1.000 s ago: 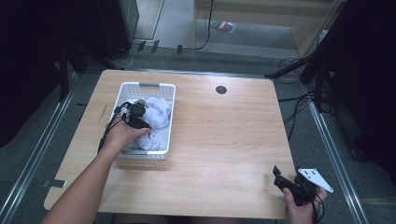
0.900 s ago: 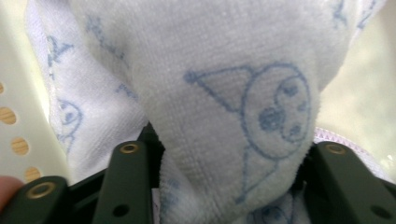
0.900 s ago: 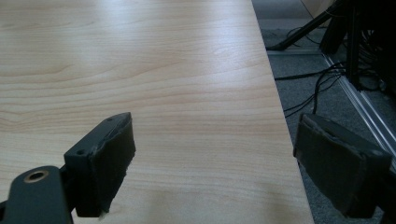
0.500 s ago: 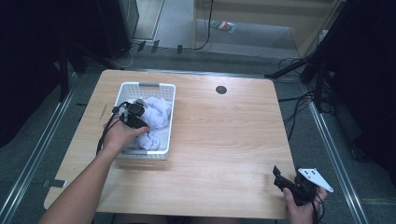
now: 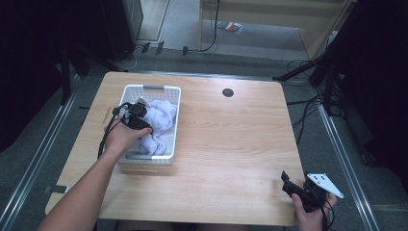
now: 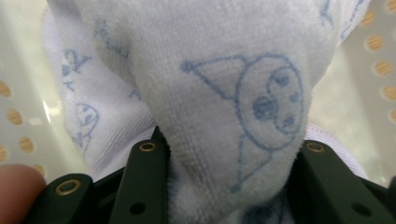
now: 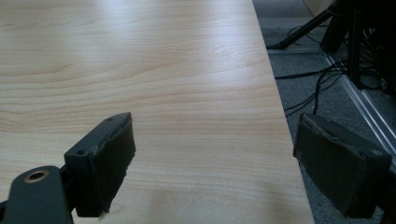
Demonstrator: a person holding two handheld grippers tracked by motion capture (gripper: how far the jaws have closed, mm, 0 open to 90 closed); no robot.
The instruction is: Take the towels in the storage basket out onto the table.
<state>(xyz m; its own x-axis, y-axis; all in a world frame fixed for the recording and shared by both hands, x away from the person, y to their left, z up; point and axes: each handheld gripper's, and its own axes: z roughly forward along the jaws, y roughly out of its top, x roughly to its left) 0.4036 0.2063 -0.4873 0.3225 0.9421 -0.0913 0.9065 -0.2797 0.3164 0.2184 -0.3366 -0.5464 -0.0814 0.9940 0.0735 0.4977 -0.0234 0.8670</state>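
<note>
A white towel [image 5: 161, 118] printed with pale blue cartoon figures lies bunched in a white perforated basket [image 5: 151, 88] on the left half of the wooden table [image 5: 231, 139]. My left gripper [image 5: 139, 108] reaches into the basket from its left side. In the left gripper view, my left gripper [image 6: 231, 154] has a thick fold of the towel [image 6: 224, 70] squeezed between its two black jaws. My right gripper [image 5: 287, 183] rests at the table's near right corner. In the right gripper view, my right gripper [image 7: 229, 154] stands wide open over bare wood [image 7: 140, 56].
A dark round cable hole [image 5: 227, 92] sits near the table's far edge. The table's right edge [image 7: 285, 140] runs between the right jaws, with grey floor, cables and a metal rail beyond. A grey plate [image 5: 325, 184] tops the right gripper.
The left hand and gripper have edged slightly to the left inside the basket, staying on the towel. The right gripper has not moved.
</note>
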